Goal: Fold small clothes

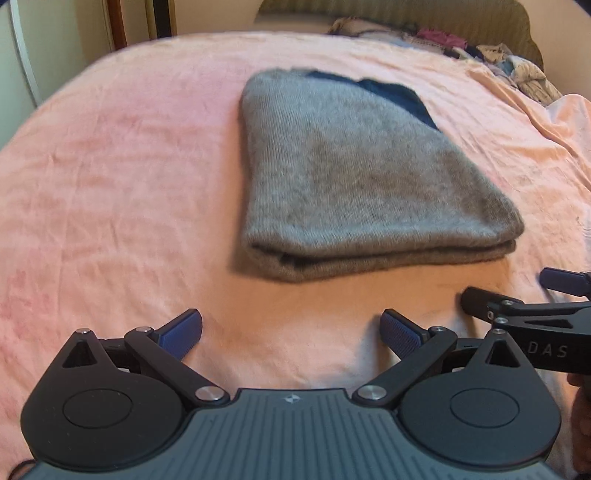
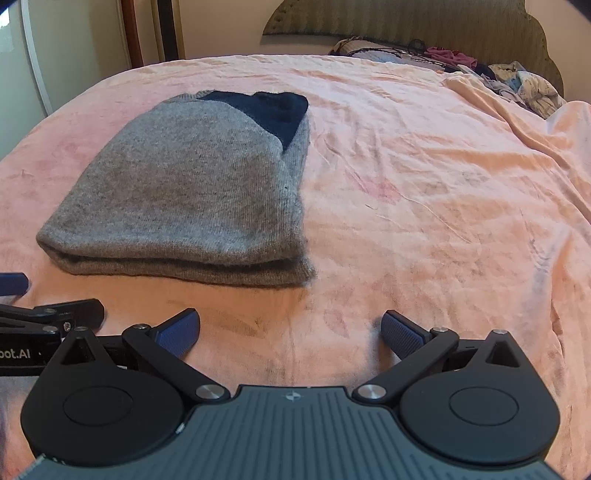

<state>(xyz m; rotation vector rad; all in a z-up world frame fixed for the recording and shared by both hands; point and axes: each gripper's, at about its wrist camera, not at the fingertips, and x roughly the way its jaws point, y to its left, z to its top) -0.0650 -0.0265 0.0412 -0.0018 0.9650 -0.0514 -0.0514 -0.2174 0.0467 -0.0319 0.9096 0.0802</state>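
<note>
A grey knitted garment (image 1: 354, 173) lies folded flat on the pink bedspread (image 1: 129, 166), with a dark blue part (image 1: 391, 92) showing at its far end. The right wrist view has the same grey garment (image 2: 192, 192) left of centre. My left gripper (image 1: 291, 332) hovers open just short of the folded near edge, nothing between its blue pads. My right gripper (image 2: 291, 332) is open too, to the right of the garment, empty. In the left wrist view the right gripper (image 1: 517, 291) enters from the right edge. The left gripper (image 2: 44, 299) shows at the left edge of the right wrist view.
A heap of mixed clothes (image 2: 517, 81) lies at the far right by the padded headboard (image 2: 424, 26). The bedspread bunches into ridges (image 2: 546, 125) on the right. A wooden frame and a wall (image 2: 147, 33) stand beyond the bed's far left.
</note>
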